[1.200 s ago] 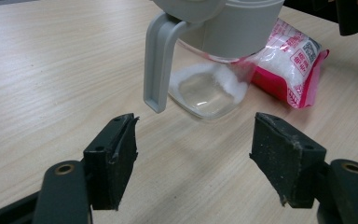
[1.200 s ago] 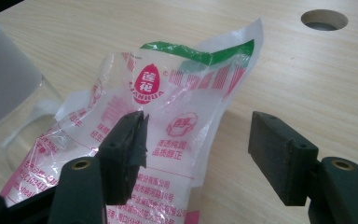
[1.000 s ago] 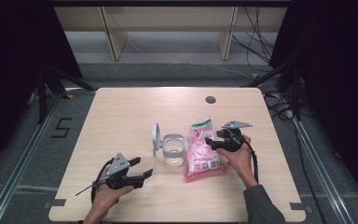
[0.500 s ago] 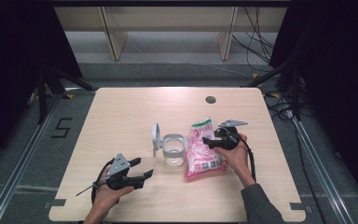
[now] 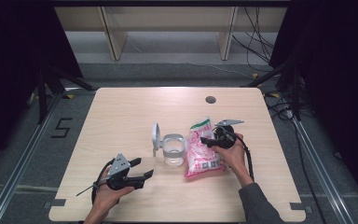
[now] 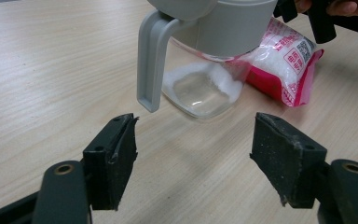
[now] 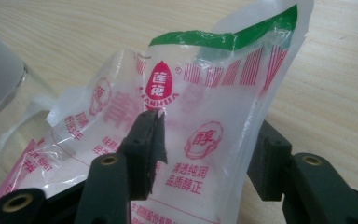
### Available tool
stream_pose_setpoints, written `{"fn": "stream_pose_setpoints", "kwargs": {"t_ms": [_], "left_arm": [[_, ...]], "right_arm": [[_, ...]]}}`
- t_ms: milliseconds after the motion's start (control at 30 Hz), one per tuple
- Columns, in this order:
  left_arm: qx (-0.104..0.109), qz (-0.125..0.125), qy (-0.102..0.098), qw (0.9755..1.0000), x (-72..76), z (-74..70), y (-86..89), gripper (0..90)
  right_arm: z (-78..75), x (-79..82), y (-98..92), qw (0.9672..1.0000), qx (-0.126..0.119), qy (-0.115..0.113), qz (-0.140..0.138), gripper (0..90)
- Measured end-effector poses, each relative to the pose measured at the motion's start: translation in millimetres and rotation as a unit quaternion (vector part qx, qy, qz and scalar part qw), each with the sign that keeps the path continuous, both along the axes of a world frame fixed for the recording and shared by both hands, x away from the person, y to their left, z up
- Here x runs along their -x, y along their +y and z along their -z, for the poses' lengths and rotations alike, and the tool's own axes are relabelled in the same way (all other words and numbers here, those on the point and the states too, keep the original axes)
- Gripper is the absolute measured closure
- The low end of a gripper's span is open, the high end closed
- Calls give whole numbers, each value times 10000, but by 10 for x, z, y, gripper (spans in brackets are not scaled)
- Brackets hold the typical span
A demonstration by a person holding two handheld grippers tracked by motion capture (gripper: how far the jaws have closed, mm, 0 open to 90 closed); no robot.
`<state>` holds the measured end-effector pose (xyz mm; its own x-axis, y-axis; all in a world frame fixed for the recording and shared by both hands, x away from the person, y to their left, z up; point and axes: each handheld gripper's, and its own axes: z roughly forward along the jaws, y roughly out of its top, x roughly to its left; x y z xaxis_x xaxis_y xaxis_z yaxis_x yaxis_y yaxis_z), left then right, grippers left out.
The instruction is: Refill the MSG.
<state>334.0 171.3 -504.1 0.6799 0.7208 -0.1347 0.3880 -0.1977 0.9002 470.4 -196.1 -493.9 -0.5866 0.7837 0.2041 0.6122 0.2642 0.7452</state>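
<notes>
Already some white grains seen in clear glass jar with grey flip lid (image 5: 173,150); most remains in pink-and-white plastic bag (image 5: 202,150). Right gripper (image 7: 205,154) jaws just closing around bag's empty upper part, firm pinch not confirmed; left gripper (image 6: 205,158) spread wide, empty.

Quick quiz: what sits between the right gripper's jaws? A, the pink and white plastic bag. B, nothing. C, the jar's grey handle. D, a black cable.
A: in the right gripper view the bag stands between the two jaws of the right gripper, which have just been closing.

High view overhead, far; gripper views low, close; all share jar (image 5: 173,150), bag (image 5: 201,151).
</notes>
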Motion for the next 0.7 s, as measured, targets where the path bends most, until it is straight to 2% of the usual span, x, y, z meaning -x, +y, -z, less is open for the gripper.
{"fn": "stream_pose_setpoints", "kwargs": {"t_ms": [67,133,167,200,267,300,333,400,433,500,533,567,600,700], "left_arm": [[10,-29,7,10000,3,2,-5,302],[13,-29,7,10000,3,2,-5,302],[18,-35,2,10000,3,1,-4,302],[39,-19,-5,10000,-2,4,-3,302],[-1,-38,1,10000,3,2,-2,302],[-4,-32,3,10000,4,3,-6,302],[-4,-32,3,10000,4,3,-6,302],[-48,-19,-6,10000,5,1,-3,302],[-105,49,-66,9999,-4,-1,3,302],[-106,46,-62,9999,-4,-1,3,302],[-100,44,-62,9999,-3,-1,3,302],[-34,-28,7,10000,7,1,-6,302],[-36,-24,2,10000,7,0,-6,302],[-37,-23,4,10000,7,1,-4,302]], "right_arm": [[-4,-8,15,9999,97,37,-65,560],[9,-17,31,10000,52,-2,-72,560],[-3,-13,35,9998,200,10,-55,559],[28,-23,66,9999,49,-118,4,560],[22,-24,65,9999,100,-31,2,565],[22,-38,48,9999,85,91,-39,573],[22,-38,48,9999,85,91,-39,573],[24,-50,30,9996,21,290,10,592],[31,-57,26,9995,-5,303,0,610],[36,-61,24,9992,-74,387,-1,631],[45,-65,23,9993,-135,338,-12,665],[44,-71,14,9994,-86,343,-30,725],[44,-71,14,9994,-86,343,-30,725],[47,-67,-18,9994,-230,274,-18,845]]}}
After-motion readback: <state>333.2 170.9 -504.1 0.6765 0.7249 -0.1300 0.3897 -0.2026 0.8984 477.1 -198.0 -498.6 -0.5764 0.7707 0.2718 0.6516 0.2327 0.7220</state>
